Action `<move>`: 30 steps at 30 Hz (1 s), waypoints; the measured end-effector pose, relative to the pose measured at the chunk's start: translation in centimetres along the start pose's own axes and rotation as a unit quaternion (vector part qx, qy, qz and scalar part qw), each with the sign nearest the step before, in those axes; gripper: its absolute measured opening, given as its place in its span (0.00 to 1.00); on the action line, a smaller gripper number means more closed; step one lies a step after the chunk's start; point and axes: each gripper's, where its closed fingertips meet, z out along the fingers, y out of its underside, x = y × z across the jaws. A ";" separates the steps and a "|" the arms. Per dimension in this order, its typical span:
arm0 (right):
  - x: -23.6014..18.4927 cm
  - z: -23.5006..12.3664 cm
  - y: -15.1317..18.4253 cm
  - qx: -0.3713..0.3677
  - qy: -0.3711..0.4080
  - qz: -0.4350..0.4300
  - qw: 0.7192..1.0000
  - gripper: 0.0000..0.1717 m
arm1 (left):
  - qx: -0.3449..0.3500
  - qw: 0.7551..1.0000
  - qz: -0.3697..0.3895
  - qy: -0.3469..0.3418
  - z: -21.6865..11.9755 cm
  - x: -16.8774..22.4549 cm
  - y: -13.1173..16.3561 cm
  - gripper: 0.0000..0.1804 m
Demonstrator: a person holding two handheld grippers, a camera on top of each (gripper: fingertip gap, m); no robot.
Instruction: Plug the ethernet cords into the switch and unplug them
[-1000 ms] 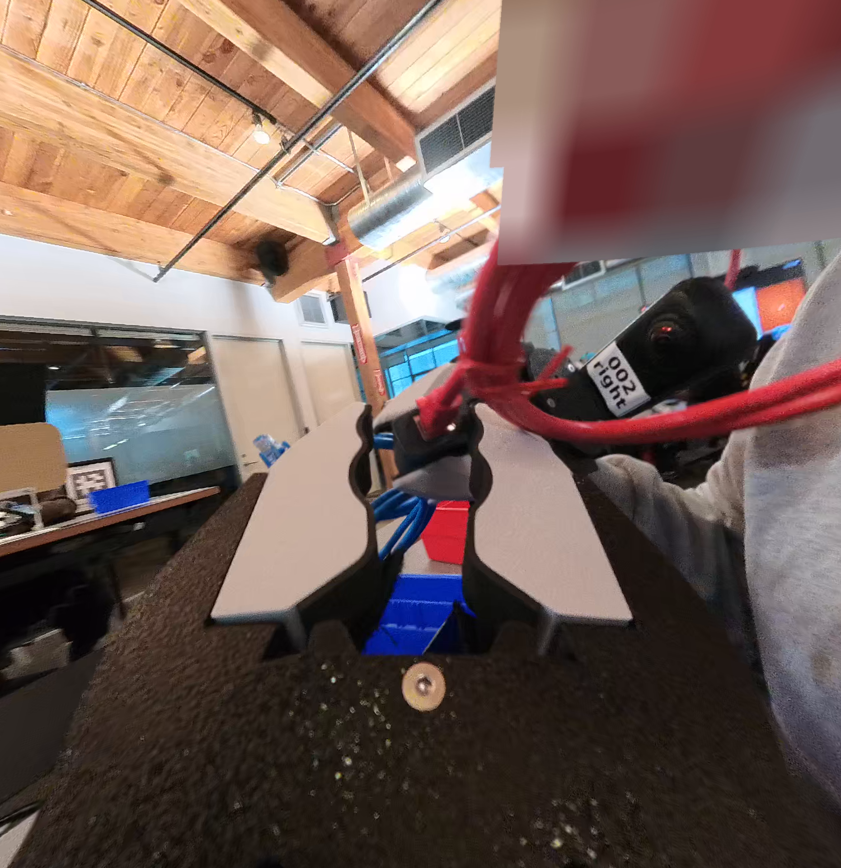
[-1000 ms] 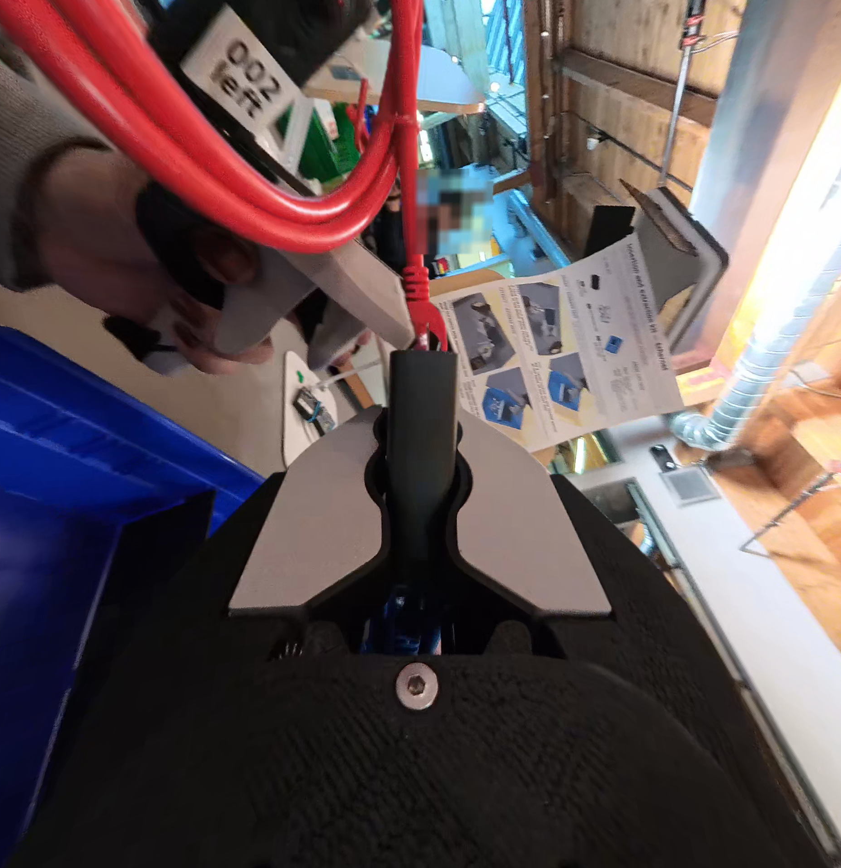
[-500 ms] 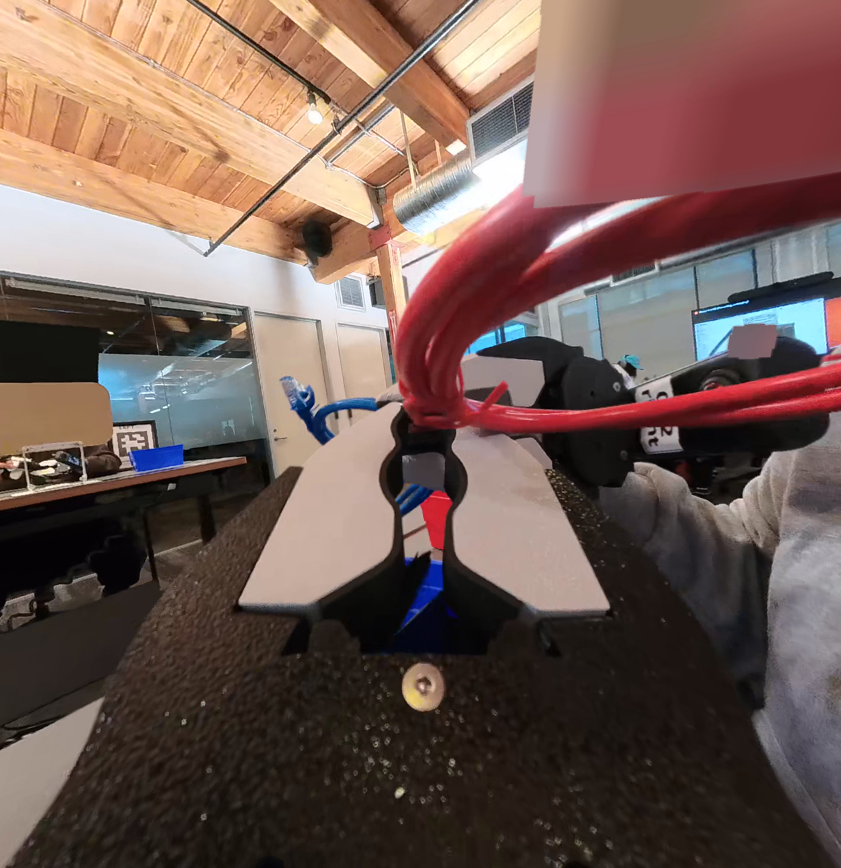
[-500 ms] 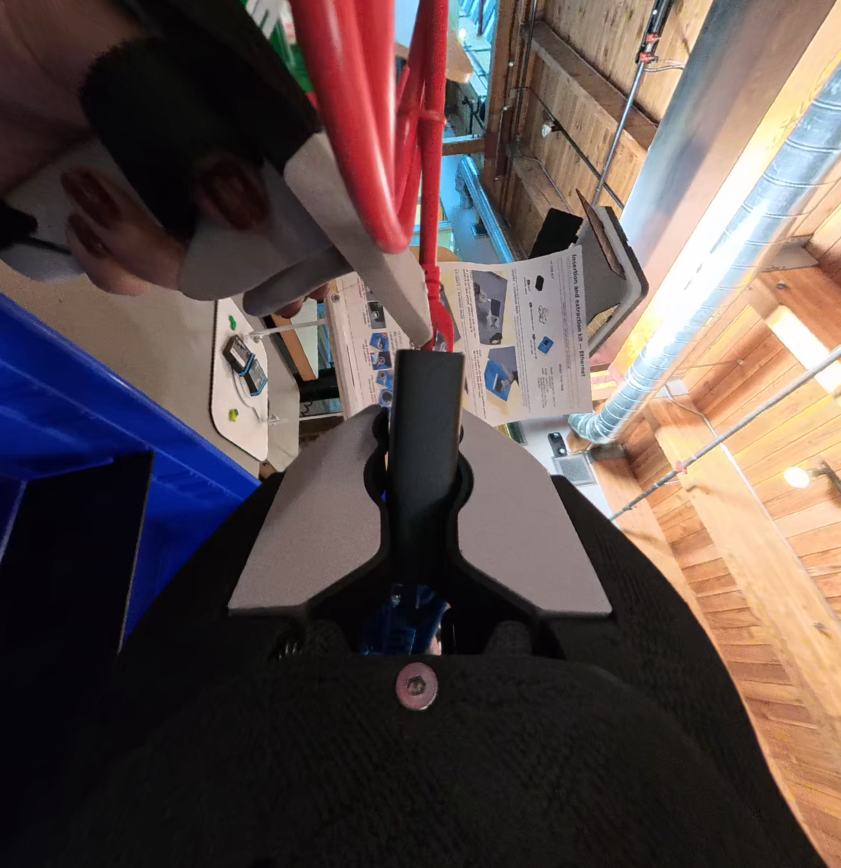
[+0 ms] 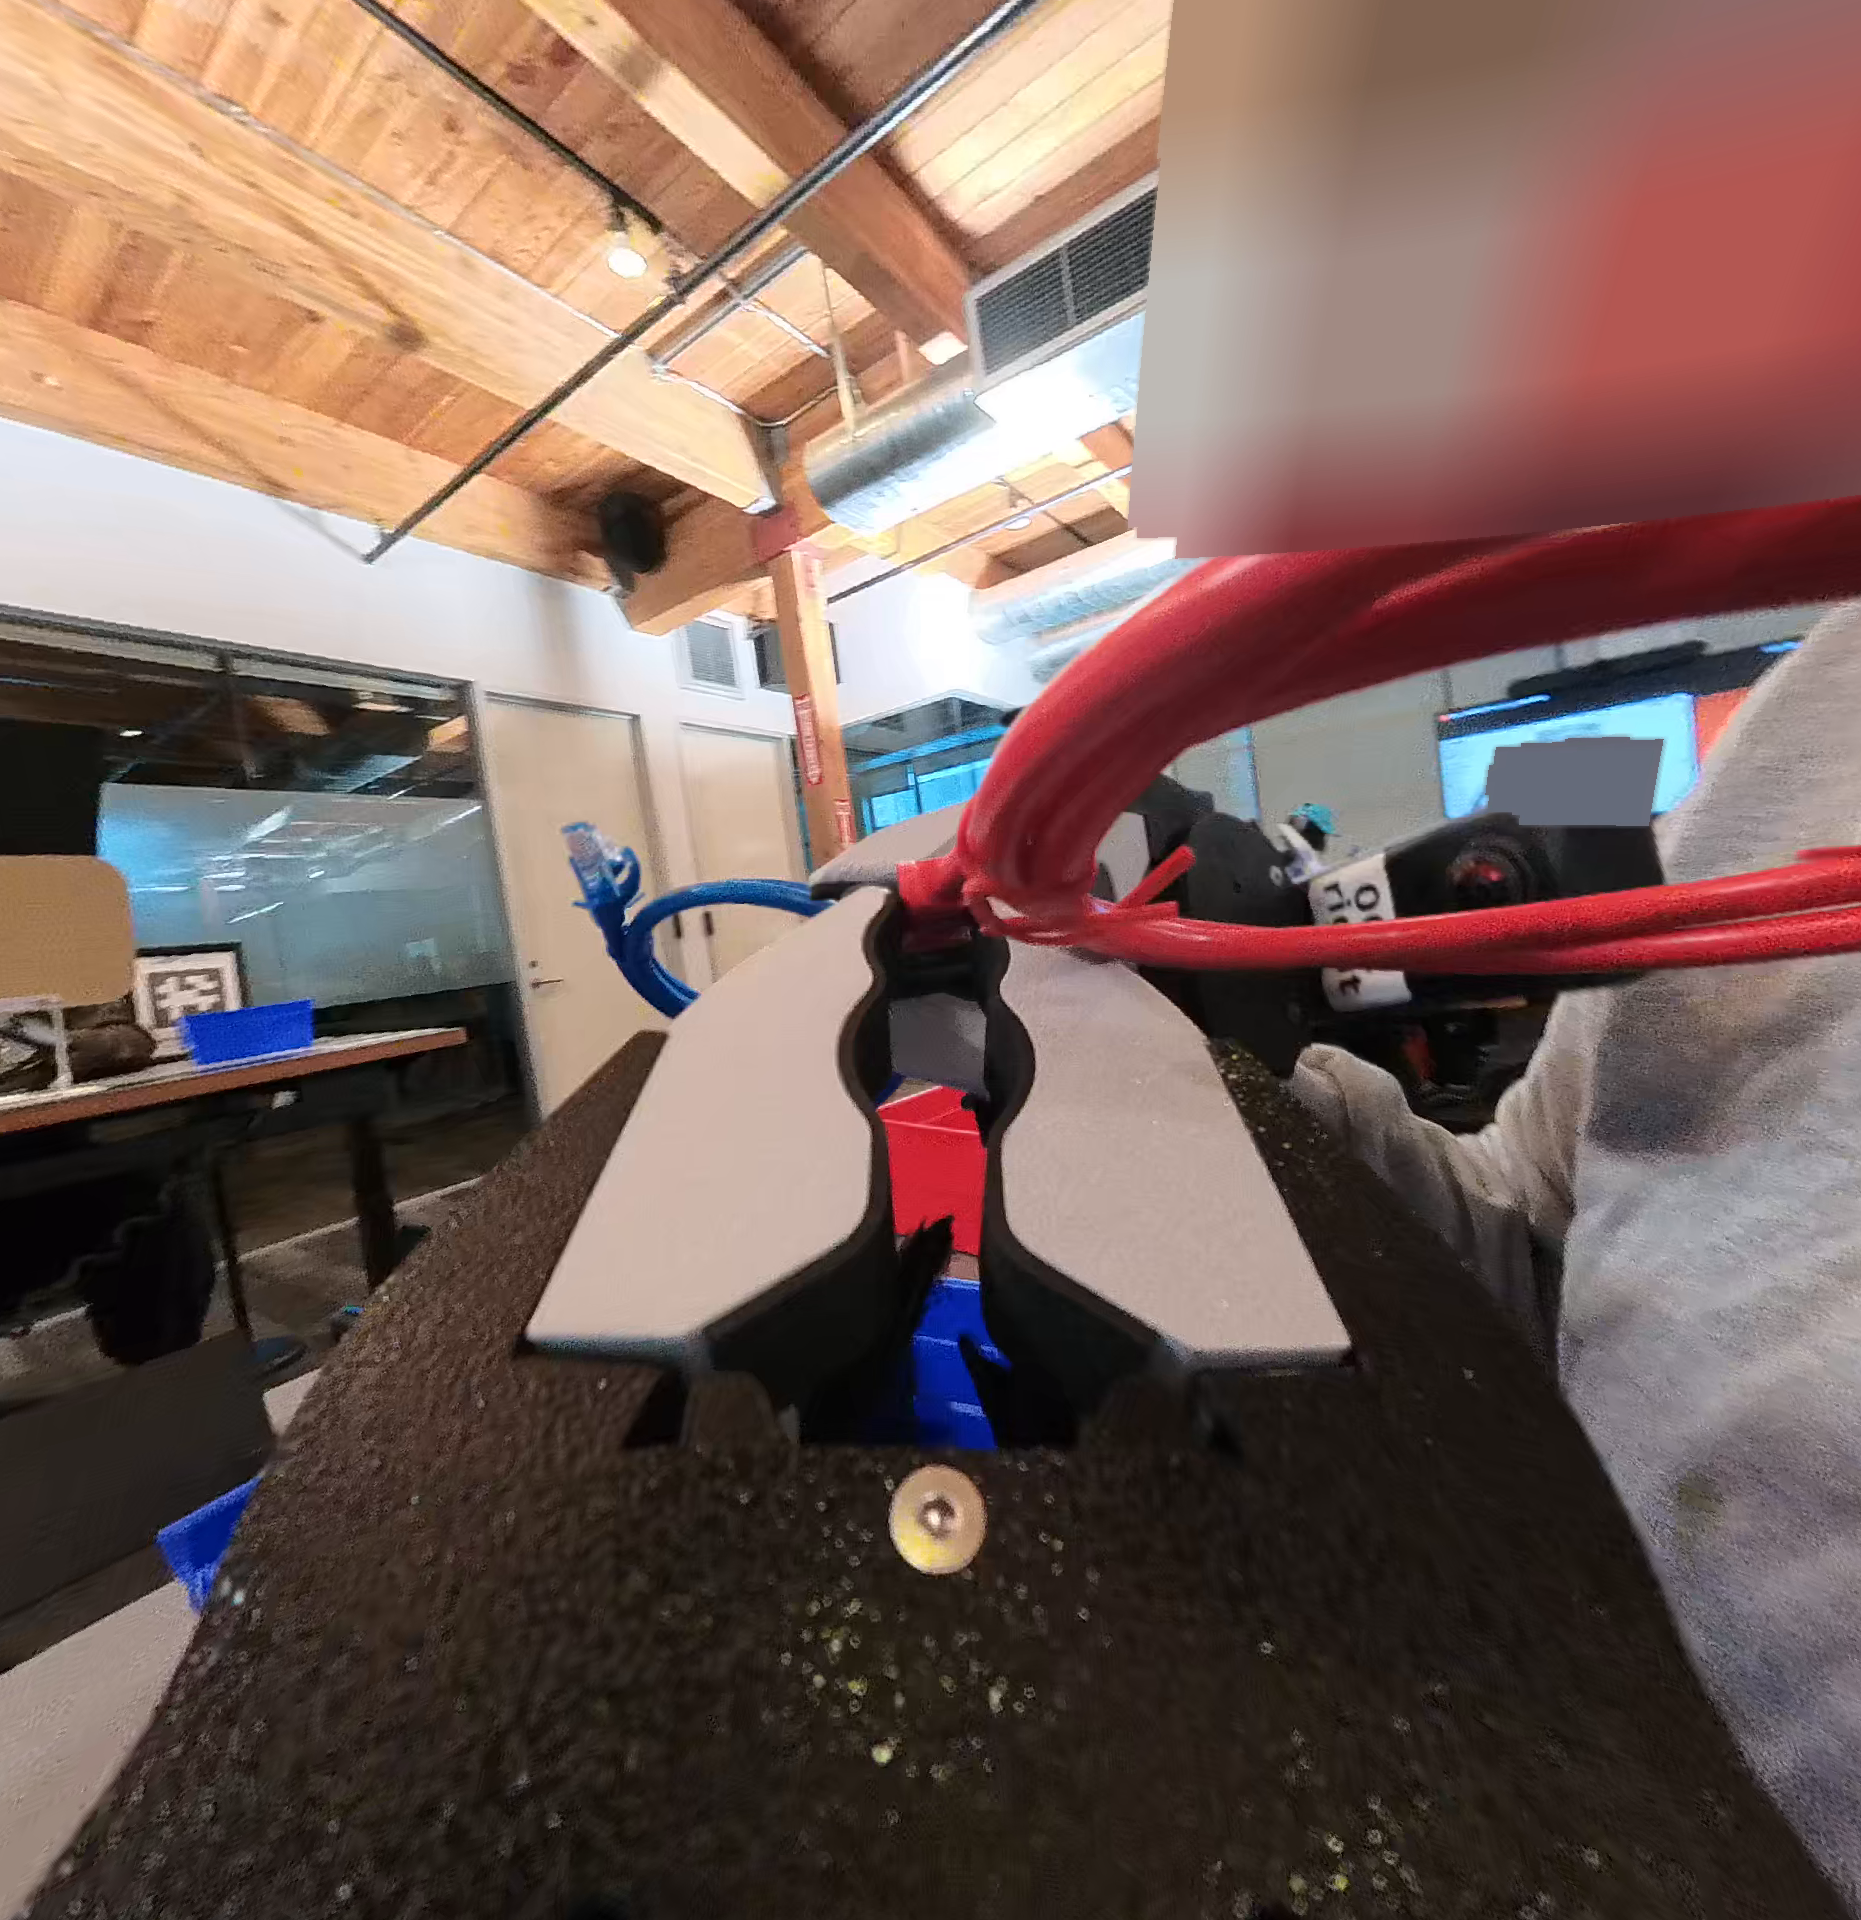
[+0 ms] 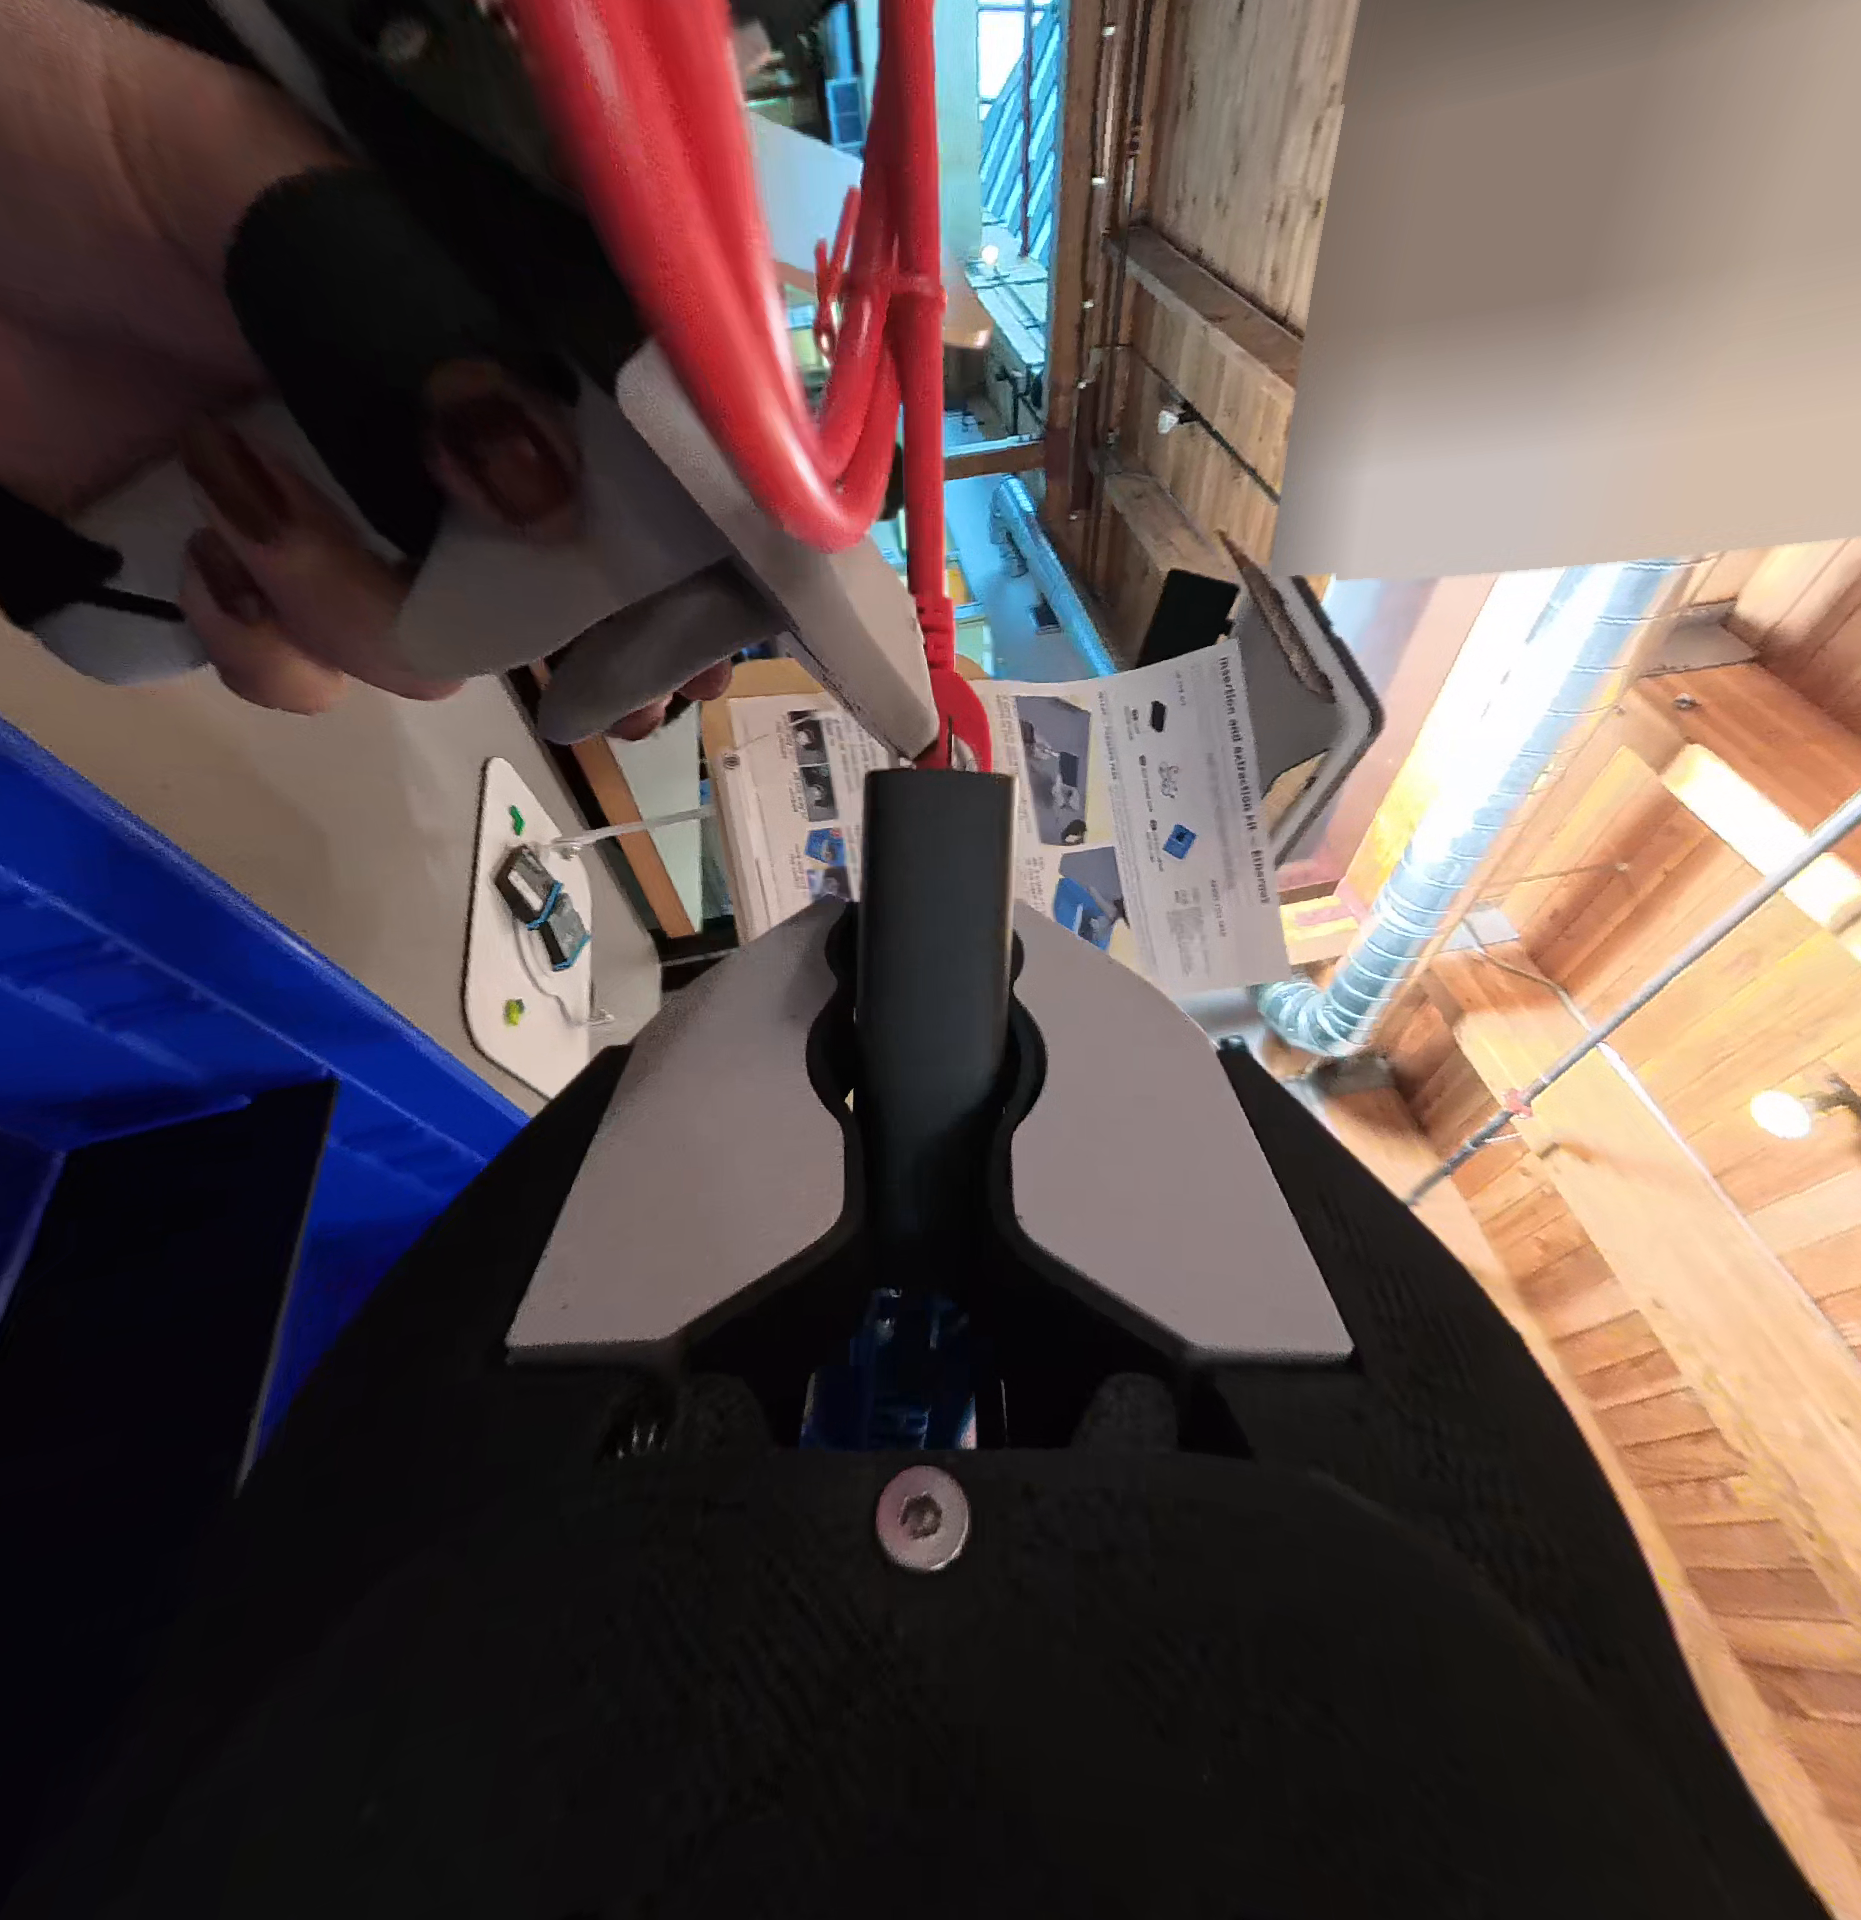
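Observation:
In the left wrist view my left gripper (image 5: 936,920) is shut on the red plug (image 5: 931,914) of a tied bundle of red ethernet cord (image 5: 1165,707) that loops off to the right. In the right wrist view my right gripper (image 6: 931,920) is shut on the black switch (image 6: 936,852), held upright between the pads. The red plug (image 6: 957,722) sits at the switch's far end, pinched there by the left gripper's fingers (image 6: 832,623). I cannot tell whether it is seated in a port. A blue ethernet cord (image 5: 635,935) with a free plug sticks out to the left.
A blue bin (image 6: 126,987) is at the left of the right wrist view. A printed instruction sheet (image 6: 1134,831) and a white plate with a small device (image 6: 531,914) lie beyond. A red bin (image 5: 931,1174) shows between the left fingers. A grey sleeve (image 5: 1684,1247) fills the right. Both grippers' tips are close together, under 4 cm apart.
The left jaws, open around the red plug a second ago, have closed on it and stayed shut. Both grippers have tilted. The right gripper has kept its hold on the switch.

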 end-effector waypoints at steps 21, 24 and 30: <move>3.8 -3.3 8.0 -0.116 0.119 -0.197 0.966 0.12 | 0.026 0.943 -0.270 -0.193 -6.4 -6.2 1.8 0.17; 4.4 -4.3 7.9 -0.111 0.140 -0.234 0.956 0.12 | 0.001 0.935 -0.284 -0.212 -6.6 -6.4 0.2 0.19; 4.2 -5.2 5.2 -0.068 0.173 -0.298 0.936 0.12 | -0.149 0.961 -0.200 -0.120 -0.2 -1.4 -2.4 0.17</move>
